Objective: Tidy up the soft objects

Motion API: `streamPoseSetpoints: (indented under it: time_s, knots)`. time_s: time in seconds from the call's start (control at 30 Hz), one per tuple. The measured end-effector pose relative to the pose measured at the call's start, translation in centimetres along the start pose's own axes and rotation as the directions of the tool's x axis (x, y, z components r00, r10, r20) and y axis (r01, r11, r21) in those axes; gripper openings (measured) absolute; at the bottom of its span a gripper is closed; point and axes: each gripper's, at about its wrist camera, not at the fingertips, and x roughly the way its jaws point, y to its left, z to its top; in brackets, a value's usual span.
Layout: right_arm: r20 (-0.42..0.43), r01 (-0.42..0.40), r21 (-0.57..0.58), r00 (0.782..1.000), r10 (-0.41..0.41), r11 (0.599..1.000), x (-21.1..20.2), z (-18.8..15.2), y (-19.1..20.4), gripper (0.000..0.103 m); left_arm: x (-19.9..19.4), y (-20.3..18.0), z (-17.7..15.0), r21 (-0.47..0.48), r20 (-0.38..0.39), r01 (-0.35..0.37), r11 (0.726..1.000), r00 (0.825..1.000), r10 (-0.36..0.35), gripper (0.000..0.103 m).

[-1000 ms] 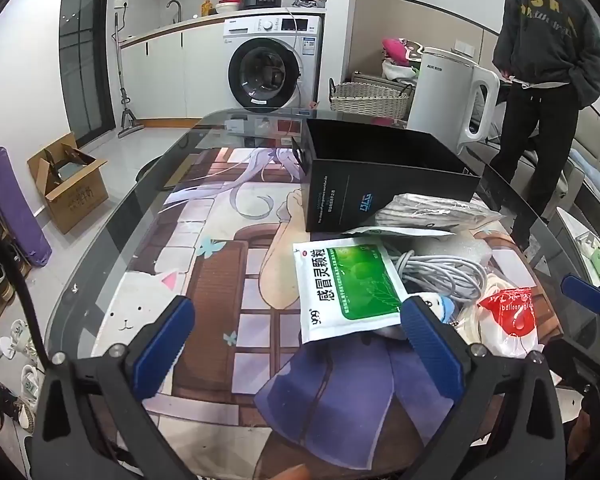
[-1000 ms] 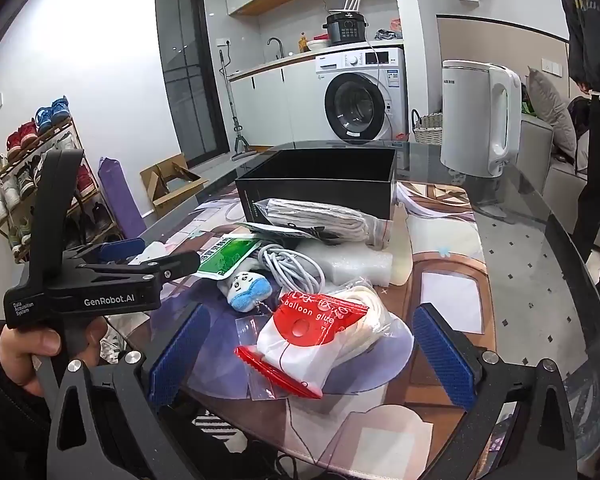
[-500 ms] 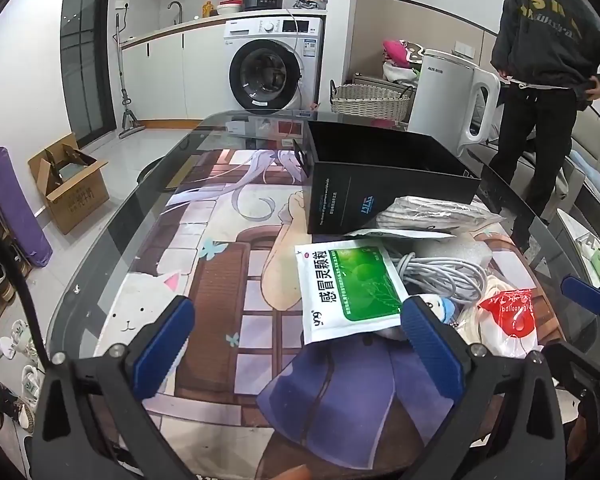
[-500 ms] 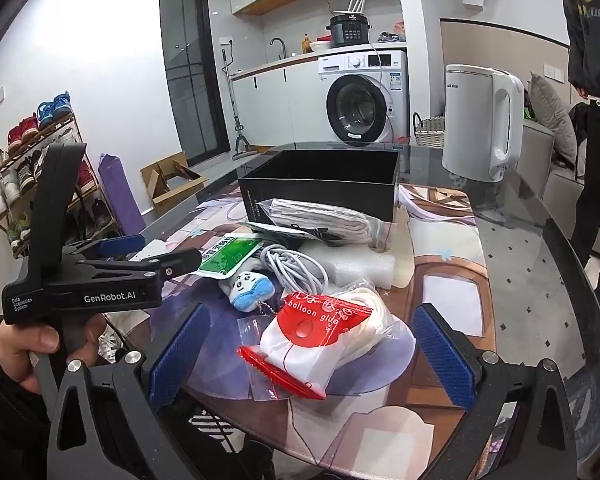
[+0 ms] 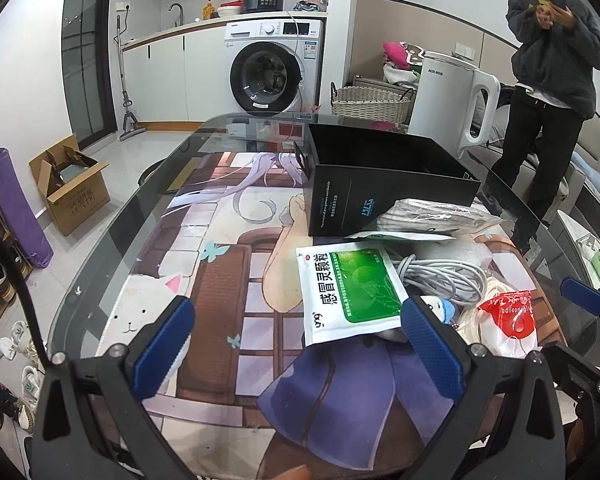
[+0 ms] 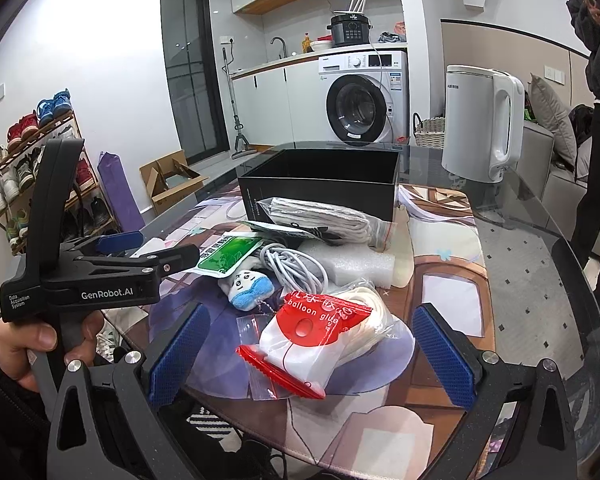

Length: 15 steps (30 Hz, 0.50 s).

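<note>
Right wrist view: my right gripper [image 6: 306,354] hovers wide apart, empty, balloon glue bag [image 6: 320,338] between pads at 12 o'clock. Black box [image 6: 320,184] beyond pile, 12 o'clock, nothing seen inside. Best: lower straight, pinch bag's bulk, not slippery loose film. My left gripper [image 5: 296,340] likewise spread, empty, medicine sachet [image 5: 348,292] at 1 o'clock.
</note>
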Motion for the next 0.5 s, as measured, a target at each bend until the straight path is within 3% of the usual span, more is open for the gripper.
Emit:
streamPoseSetpoints:
  time_s: [0.5]
  knots:
    - [0.006, -0.001, -0.006, 1.0, 0.001, 1.0, -0.12, 0.01, 0.02, 0.103, 0.11, 0.08, 0.04, -0.003, 0.002, -0.001, 1.0, 1.0, 0.001, 0.103]
